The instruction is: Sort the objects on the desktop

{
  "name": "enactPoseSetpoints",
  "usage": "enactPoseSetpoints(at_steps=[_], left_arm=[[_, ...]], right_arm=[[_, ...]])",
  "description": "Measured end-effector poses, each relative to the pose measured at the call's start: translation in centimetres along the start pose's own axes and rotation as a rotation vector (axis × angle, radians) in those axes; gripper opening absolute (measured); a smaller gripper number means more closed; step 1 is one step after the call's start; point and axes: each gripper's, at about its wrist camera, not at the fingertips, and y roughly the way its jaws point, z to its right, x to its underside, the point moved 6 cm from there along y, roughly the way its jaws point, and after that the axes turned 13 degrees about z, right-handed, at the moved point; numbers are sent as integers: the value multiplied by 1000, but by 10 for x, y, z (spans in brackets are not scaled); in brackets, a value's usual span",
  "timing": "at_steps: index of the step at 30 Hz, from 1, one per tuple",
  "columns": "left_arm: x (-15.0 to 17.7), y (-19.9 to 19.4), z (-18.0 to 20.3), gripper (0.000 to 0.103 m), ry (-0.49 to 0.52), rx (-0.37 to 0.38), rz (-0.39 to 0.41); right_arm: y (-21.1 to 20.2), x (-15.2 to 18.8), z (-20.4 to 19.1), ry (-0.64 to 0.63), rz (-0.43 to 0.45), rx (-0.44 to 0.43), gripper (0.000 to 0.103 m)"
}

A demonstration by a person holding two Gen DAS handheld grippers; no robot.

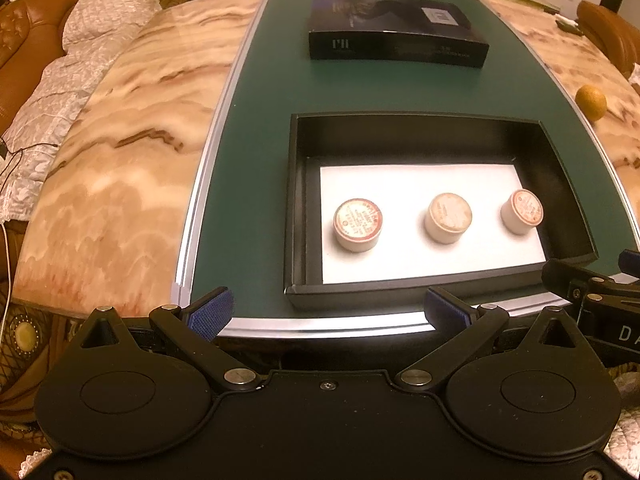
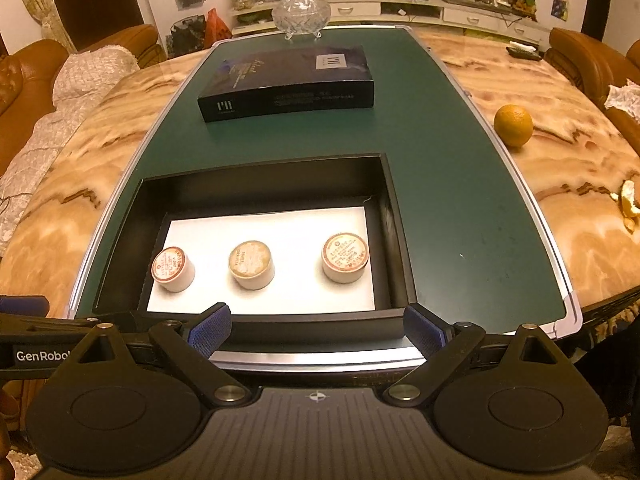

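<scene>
Left tool (image 1: 328, 314): blue-padded fingers spread wide, nothing btwn them, hanging over the near silver edge of the green mat. Right tool (image 2: 317, 330): same, jaws wide and empty, just short of the near wall of the open black rectangular box (image 2: 396, 216).

Inside that box, on a white paper liner (image 2: 280, 224), stand 3 small white round jars w/ red-printed lids in a row: left jar (image 2: 173, 268), middle jar (image 2: 251, 264), right jar (image 2: 345, 257). All upright, well apart from each other. Beyond the box, on the same mat, lies the dark flat lid w/ grey logo (image 2: 288, 80); a cut-glass bowl (image 2: 301, 14) stands past it. An orange (image 2: 513, 125) and some peel (image 2: 628, 202) sit off the mat on the marble-pattern tabletop (image 2: 560, 80).

Likely next step: fetch the lid and close the box, or lift jars out; can't tell which.

Risks:
- Tools sit side by side, so they could knock each other on the reach in.
- Box walls are tall; a low approach could catch the near wall and shove the box.
- Jars are small and smooth; an off-centre pinch could tip one.
- Lid is wide and flat, so a one-sided grip may let it tilt or slip.
</scene>
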Motion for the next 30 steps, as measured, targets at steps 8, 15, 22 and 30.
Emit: enactPoseSetpoints(at_steps=[8, 15, 22, 30], left_arm=[[-2, 9, 1, 103, -1, 4, -20], [-6, 15, -2, 103, -6, 2, -25], [-11, 23, -6, 103, -6, -14, -37], [-25, 35, -14, 103, -16, -27, -31]], right_arm=[[7, -4, 1, -1, -3, 1, 98], [12, -9, -1, -22, -1, 8, 99], [19, -18, -1, -26, 5, 3, 102], [34, -32, -1, -62, -7, 6, 103]])
